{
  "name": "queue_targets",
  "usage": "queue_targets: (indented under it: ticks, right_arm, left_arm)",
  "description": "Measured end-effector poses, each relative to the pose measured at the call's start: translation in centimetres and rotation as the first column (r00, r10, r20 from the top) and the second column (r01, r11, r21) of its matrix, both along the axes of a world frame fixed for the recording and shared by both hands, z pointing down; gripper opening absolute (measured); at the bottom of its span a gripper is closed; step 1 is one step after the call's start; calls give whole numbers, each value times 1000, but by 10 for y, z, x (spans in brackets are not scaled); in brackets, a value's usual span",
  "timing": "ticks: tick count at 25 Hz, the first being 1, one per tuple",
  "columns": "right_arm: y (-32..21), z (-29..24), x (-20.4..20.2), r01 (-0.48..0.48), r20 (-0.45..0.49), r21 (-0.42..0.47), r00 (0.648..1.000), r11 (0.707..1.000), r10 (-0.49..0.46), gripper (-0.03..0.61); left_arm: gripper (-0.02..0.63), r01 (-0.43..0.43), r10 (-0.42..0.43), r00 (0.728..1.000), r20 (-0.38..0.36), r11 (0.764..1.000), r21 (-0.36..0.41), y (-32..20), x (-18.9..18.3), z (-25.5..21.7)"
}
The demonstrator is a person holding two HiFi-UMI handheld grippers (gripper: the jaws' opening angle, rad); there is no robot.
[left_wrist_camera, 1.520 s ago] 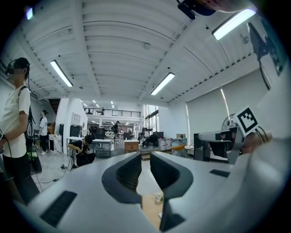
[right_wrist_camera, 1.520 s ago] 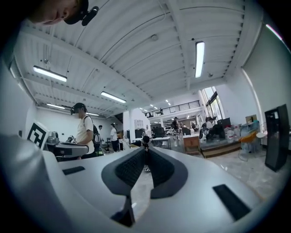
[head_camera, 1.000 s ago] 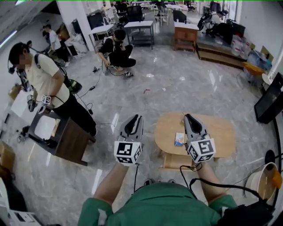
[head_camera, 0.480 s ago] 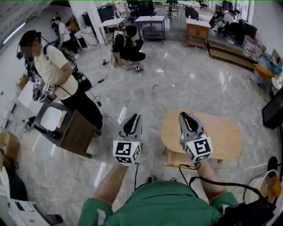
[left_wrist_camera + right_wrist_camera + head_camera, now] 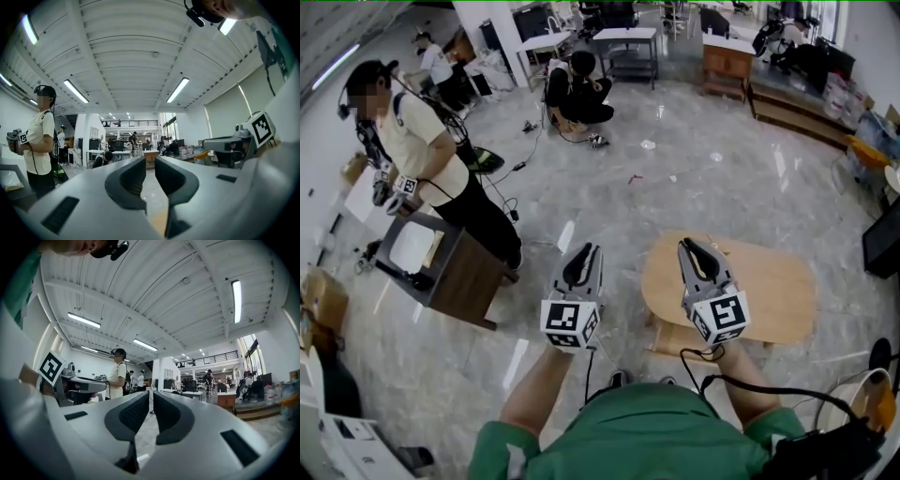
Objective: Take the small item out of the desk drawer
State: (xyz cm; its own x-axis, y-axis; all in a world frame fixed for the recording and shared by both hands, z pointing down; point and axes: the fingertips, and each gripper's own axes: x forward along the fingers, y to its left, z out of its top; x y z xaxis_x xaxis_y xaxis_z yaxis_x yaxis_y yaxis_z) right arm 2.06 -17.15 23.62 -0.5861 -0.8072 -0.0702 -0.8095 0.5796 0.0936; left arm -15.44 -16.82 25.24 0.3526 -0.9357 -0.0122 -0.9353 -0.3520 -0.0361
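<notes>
While the worktop (image 5: 769, 281) lies just ahead, you hold left tongs (image 5: 589, 247) and right tongs (image 5: 685, 244) level, nearly closed and empty, seemingly for the approach.

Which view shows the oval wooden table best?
The head view. It looks down on the oval wooden table and shows nearly its whole top, with the right gripper covering its near left part. Both gripper views point level across the room. The left gripper view shows at most a tan sliver low between its jaws, and the right shows none.

The table (image 5: 778, 281) is pale smooth wood, the floor (image 5: 694, 178) glossy polished stone, the right tongs (image 5: 151, 397) matt grey plastic.
</notes>
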Motion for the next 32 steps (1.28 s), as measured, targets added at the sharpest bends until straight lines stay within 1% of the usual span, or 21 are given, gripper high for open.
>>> queue_targets:
  ticks: [7,11,17,23,28,32]
  right_arm:
    - [-13,10,9,27,14,-15,1000,1000,-27,43]
    - [-11,15,8,55,23,-25,998,998,-54,43]
    - [-16,15,18,52,31,-24,998,998,-51,43]
    - [-15,12,30,24,26,-24,999,999,-24,43]
    - [-14,12,53,-29,17,-25,999,999,30,43]
    - [-11,8,80,-82,10,-23,997,996,83,43]
  left_arm:
    - [71,29,-29,1000,5,999,-22,-6,8,12]
    - [71,45,-44,999,6,998,-37,-1,9,19]
    - [71,45,-45,999,8,998,-39,-6,20,23]
    - [71,19,-19,1000,4,999,-42,-10,31,19]
    - [71,-37,37,999,-2,998,-41,-20,54,22]
    - [71,-89,89,996,-3,995,-37,-24,81,19]
